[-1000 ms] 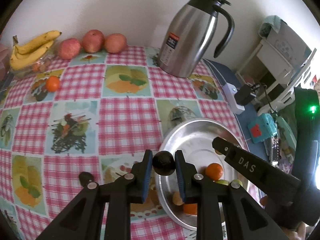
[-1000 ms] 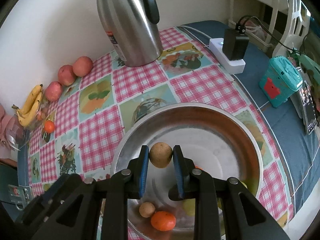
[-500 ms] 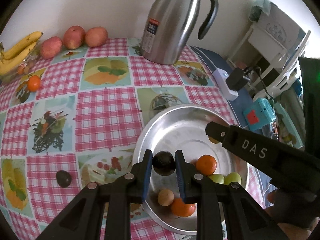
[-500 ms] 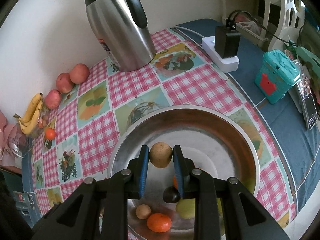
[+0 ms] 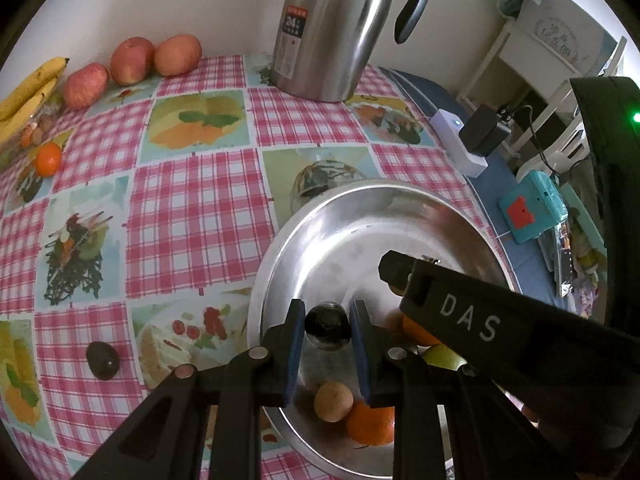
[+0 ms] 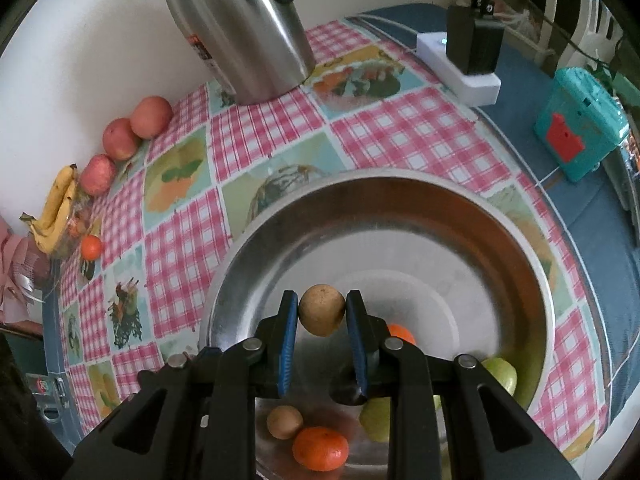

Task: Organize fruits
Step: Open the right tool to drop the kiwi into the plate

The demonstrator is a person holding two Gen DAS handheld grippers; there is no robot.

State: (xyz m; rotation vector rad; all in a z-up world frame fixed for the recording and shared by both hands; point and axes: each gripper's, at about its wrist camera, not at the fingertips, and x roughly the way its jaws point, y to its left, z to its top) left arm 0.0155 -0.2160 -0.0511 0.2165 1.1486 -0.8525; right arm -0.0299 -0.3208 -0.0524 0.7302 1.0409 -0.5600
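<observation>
My left gripper (image 5: 327, 322) is shut on a dark round fruit (image 5: 328, 325) and holds it low inside the steel bowl (image 5: 360, 208). My right gripper (image 6: 322, 312) is shut on a tan round fruit (image 6: 322, 309) above the same bowl (image 6: 400, 188). In the bowl lie a small tan fruit (image 6: 284, 421), an orange (image 6: 320, 448), another orange (image 6: 401, 333) and green fruits (image 6: 500, 374). The right gripper's arm (image 5: 500, 328) crosses the left wrist view over the bowl.
A second dark fruit (image 5: 102, 360) lies on the checked tablecloth at the left. Three apples (image 5: 132, 60), bananas (image 5: 28, 88) and a small orange (image 5: 48, 159) sit at the far left. A steel jug (image 5: 332, 28) stands behind the bowl. A power strip (image 6: 460, 68) and teal box (image 6: 576, 132) are at the right.
My left gripper has carried the dark fruit from the bowl's left rim to over the bowl and lower into it. My right gripper has stayed over the bowl with the tan fruit.
</observation>
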